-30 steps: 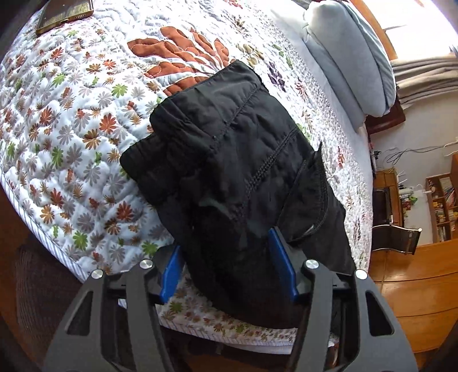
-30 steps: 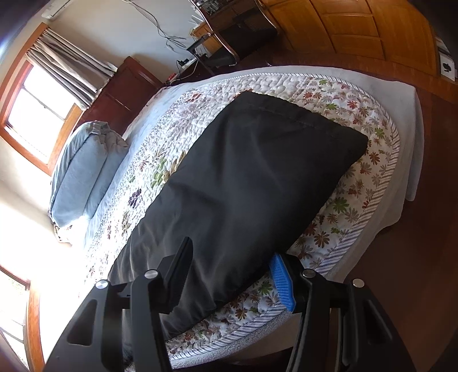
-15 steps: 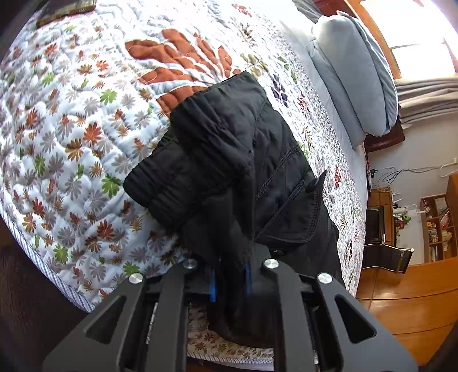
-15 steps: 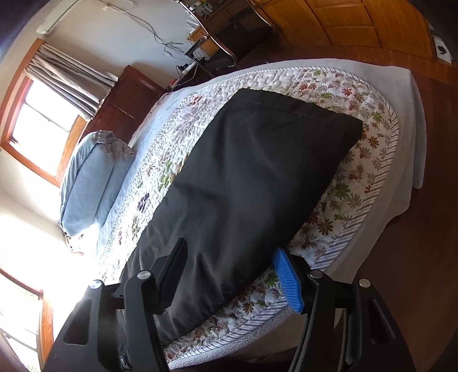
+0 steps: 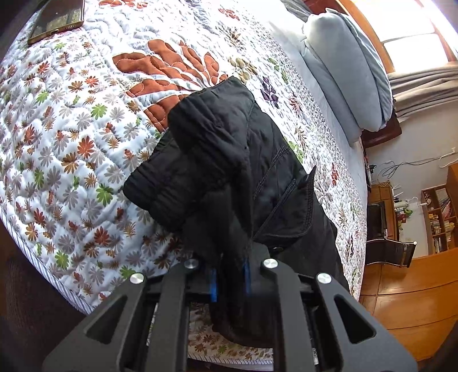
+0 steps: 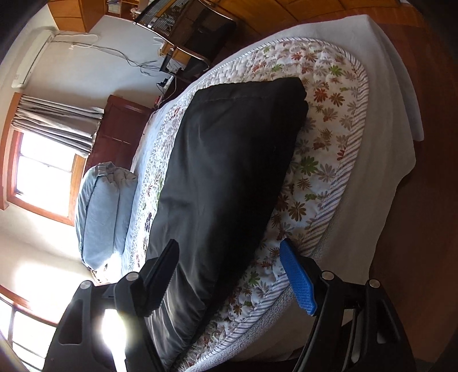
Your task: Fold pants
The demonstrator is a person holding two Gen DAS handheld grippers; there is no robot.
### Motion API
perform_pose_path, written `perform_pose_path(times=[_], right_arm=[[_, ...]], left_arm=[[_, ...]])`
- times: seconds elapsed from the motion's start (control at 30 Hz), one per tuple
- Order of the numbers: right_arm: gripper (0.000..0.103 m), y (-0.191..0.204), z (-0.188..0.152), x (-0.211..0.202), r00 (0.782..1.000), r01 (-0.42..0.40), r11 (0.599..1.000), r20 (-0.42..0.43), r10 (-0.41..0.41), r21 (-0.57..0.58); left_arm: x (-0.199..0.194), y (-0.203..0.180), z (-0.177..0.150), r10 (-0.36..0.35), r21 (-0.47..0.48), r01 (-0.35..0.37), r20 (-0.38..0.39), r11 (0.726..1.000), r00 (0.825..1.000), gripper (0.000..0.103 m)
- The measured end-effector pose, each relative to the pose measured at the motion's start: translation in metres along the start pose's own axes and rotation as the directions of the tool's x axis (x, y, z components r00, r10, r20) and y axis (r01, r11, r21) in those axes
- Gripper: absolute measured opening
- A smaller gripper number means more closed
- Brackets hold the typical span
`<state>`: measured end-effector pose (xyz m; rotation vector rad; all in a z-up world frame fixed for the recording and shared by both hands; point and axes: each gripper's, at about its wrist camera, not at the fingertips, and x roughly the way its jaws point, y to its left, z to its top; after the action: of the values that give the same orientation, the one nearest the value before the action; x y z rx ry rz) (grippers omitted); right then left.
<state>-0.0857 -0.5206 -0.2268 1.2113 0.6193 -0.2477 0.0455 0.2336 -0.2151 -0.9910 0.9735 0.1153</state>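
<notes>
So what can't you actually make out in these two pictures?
- Left wrist view: the blue pads are mostly buried in bunched black quilted pants.
- Left wrist view: the dark flat phone-like slab is cut by the frame's top edge.
- Right wrist view: window glare whitens the pants' near end.

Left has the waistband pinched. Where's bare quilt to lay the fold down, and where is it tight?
The quilt is bare between the black pants and the phone near the far corner. Another bare patch lies between the pants and the blue pillows. Tight: the left gripper, shut on the pants by the quilt's striped edge, and the right gripper, jaws just opening astride the leg.
</notes>
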Motion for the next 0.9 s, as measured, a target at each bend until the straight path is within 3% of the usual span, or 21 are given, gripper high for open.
perform_pose_path(times=[0.1, 0.17, 0.27, 0.33, 0.37, 0.5, 0.53, 0.57, 0.63, 0.77, 0.9], right_arm=[[0.073, 0.001, 0.001, 0.017, 1.0, 0.028, 1.0, -0.014, -0.028, -0.001], [0.06, 0.003, -0.001, 0.029, 0.998, 0.053, 0.998, -0.017, -0.054, -0.019], [0.049, 0.014, -0.003, 0.031, 0.998, 0.067, 0.996, 0.01, -0.067, -0.063], [0.039, 0.027, -0.004, 0.029, 0.992, 0.122, 0.984, 0.025, -0.12, -0.133], [0.031, 0.037, -0.005, 0.027, 0.986, 0.168, 0.968, 0.039, -0.164, -0.187], [0.019, 0.086, -0.013, 0.028, 0.941, 0.337, 0.863, 0.114, -0.317, -0.376], [0.015, 0.096, -0.015, 0.027, 0.935, 0.353, 0.841, 0.141, -0.324, -0.41], [0.009, 0.109, -0.017, 0.026, 0.94, 0.342, 0.832, 0.161, -0.302, -0.437], [0.008, 0.131, -0.016, 0.028, 0.943, 0.332, 0.823, 0.167, -0.287, -0.461], [0.008, 0.165, -0.004, 0.044, 0.982, 0.189, 0.866, 0.096, -0.163, -0.462], [0.008, 0.201, -0.004, 0.081, 0.992, 0.123, 0.854, 0.058, -0.108, -0.506]], left_arm=[[0.001, 0.004, 0.001, -0.006, -0.013, 0.006, -0.005, 1.0, 1.0, 0.011], [0.003, 0.009, 0.002, -0.015, -0.029, 0.015, -0.01, 0.999, 1.0, 0.011], [0.005, 0.017, 0.004, -0.038, -0.053, 0.037, -0.017, 0.998, 0.999, 0.011], [0.006, 0.018, 0.004, -0.041, -0.049, 0.041, -0.017, 0.998, 0.999, 0.011], [0.006, 0.017, 0.004, -0.039, -0.045, 0.039, -0.016, 0.998, 0.999, 0.011], [0.005, 0.015, 0.006, -0.049, -0.045, 0.049, -0.014, 0.998, 0.999, 0.011], [0.005, 0.014, 0.006, -0.052, -0.048, 0.051, -0.012, 0.998, 0.999, 0.011], [0.005, 0.013, 0.008, -0.055, -0.049, 0.055, -0.01, 0.997, 0.998, 0.011], [0.006, 0.012, 0.013, -0.061, -0.043, 0.061, -0.005, 0.997, 0.998, 0.011], [0.011, 0.017, 0.028, -0.091, -0.061, 0.091, 0.003, 0.994, 0.996, 0.011], [0.012, 0.022, 0.049, -0.108, -0.071, 0.111, 0.038, 0.991, 0.993, 0.011]])
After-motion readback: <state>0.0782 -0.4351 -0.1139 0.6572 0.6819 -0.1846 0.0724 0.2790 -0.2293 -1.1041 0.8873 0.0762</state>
